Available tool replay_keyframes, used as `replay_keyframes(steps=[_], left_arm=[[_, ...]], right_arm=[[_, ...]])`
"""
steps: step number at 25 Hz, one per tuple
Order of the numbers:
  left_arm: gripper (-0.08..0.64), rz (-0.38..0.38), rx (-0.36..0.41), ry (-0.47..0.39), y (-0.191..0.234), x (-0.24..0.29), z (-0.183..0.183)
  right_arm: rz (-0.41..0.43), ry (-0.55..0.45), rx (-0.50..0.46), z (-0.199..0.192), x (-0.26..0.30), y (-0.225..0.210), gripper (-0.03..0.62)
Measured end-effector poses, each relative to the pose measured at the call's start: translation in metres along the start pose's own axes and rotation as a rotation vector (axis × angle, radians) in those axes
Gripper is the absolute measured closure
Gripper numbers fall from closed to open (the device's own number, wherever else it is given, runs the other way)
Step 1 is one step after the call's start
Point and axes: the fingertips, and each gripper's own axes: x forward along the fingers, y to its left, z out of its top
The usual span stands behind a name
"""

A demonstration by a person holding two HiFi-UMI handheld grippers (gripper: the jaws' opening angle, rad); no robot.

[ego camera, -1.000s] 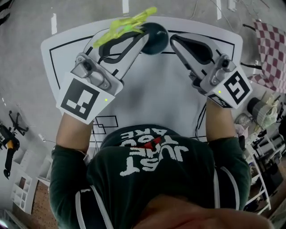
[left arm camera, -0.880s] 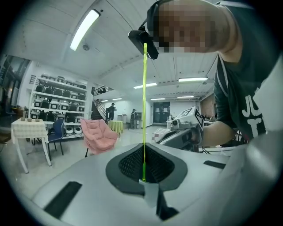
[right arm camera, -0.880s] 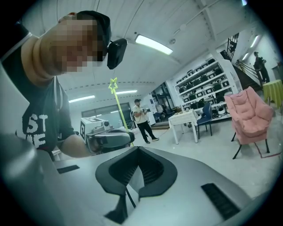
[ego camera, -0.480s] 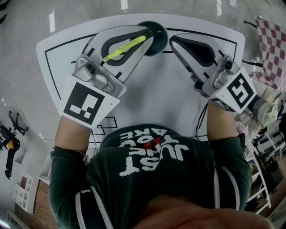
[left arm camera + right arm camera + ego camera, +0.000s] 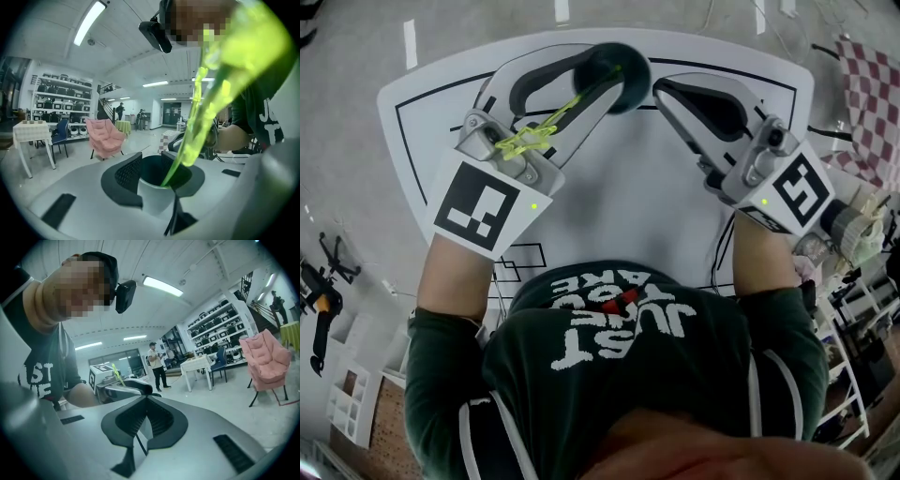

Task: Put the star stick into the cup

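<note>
The dark teal cup (image 5: 625,64) stands at the far edge of the white table (image 5: 666,206). My left gripper (image 5: 607,75) is open, its jaws standing either side of the cup (image 5: 151,169). The yellow-green star stick (image 5: 561,114) has its lower end in the cup. It leans back over the left gripper, with the star lying near the marker cube. In the left gripper view the stick (image 5: 197,117) rises out of the cup, large and blurred. My right gripper (image 5: 659,86) hangs just right of the cup, shut and empty (image 5: 146,401). From there the stick (image 5: 115,373) shows above the left gripper.
Black outlines are printed on the white table. A red checked cloth (image 5: 867,84) and cluttered racks lie to the right. Across the room are a pink chair (image 5: 105,143), a small white table (image 5: 30,136) and a standing person (image 5: 157,366).
The left gripper held the stick upright above the cup. Its jaws have since spread, and the stick has dropped into the cup and tipped back onto the gripper. The right gripper stayed put.
</note>
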Motion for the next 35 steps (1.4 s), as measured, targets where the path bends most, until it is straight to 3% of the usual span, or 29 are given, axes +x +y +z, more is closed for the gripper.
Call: replay_keyframes(steps=[8, 12, 18, 25, 30, 35], left_arm=[[0.294, -0.001, -0.057, -0.008, -0.005, -0.003, 0.003], [0.246, -0.009, -0.051, -0.024, -0.011, -0.009, 0.009], [0.170, 0.012, -0.109, -0.024, -0.014, -0.025, 0.013], [0.141, 0.107, -0.109, -0.013, -0.013, -0.049, 0.022], [0.141, 0.138, -0.025, -0.058, -0.025, -0.090, 0.043], [0.141, 0.140, -0.139, -0.136, -0.028, -0.122, 0.062]], right_arm=[[-0.005, -0.003, -0.003, 0.006, 0.001, 0.004, 0.558], [-0.010, -0.009, -0.009, 0.014, -0.002, 0.010, 0.558], [-0.026, -0.016, -0.016, 0.028, -0.004, 0.021, 0.558], [-0.061, -0.022, -0.049, 0.058, -0.019, 0.036, 0.558], [-0.097, -0.035, -0.070, 0.089, -0.031, 0.071, 0.558], [-0.141, -0.045, -0.072, 0.110, -0.037, 0.087, 0.558]])
